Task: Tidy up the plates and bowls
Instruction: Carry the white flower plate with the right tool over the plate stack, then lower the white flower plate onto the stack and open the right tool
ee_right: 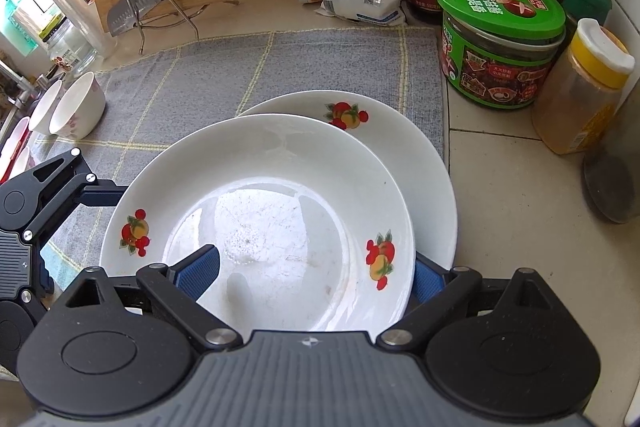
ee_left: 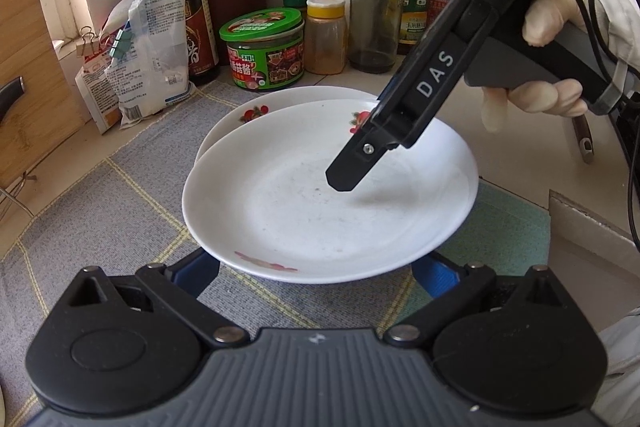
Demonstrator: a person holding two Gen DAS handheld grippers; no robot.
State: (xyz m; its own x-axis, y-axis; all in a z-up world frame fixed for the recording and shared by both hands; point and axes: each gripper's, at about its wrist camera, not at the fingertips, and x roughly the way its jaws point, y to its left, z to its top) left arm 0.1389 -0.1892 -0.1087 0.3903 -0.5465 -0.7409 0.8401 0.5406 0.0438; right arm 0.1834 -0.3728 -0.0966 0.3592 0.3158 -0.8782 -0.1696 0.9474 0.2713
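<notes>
Two plates: stacked offset at frame centre on the grey cloth mat (ee_right: 224, 67).
Top plate (ee_right: 256, 219): overlaps the lower plate (ee_right: 404, 147), which shows behind it toward upper right.
Right gripper (ee_right: 316, 275): jaws span the top plate's near rim, one blue pad over the inside, one behind; contact unclear.
Left gripper (ee_left: 316, 277): jaws wide, straddling the top plate's near edge.
Bowls (ee_right: 76, 107): two, left edge of right-wrist view.
</notes>
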